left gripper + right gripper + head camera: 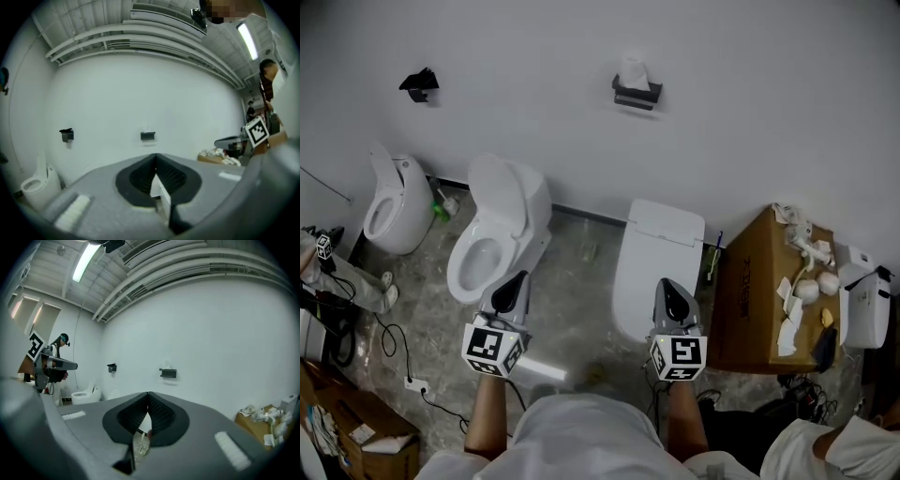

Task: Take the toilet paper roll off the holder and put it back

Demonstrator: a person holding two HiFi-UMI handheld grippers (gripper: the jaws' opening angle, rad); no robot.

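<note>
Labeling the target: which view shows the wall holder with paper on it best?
Head view: the holder sits unobstructed on the wall, white paper visible on top. Right gripper view shows the holder smaller, front-on; in the left gripper view it is smaller still, a dark bar.

The person wears a pale shirt (581,439). The left gripper (517,278) and right gripper (667,284) are grey shells with black ribbed pads (176,178). Each carries a white cube (494,347) printed with black square markers.
</note>
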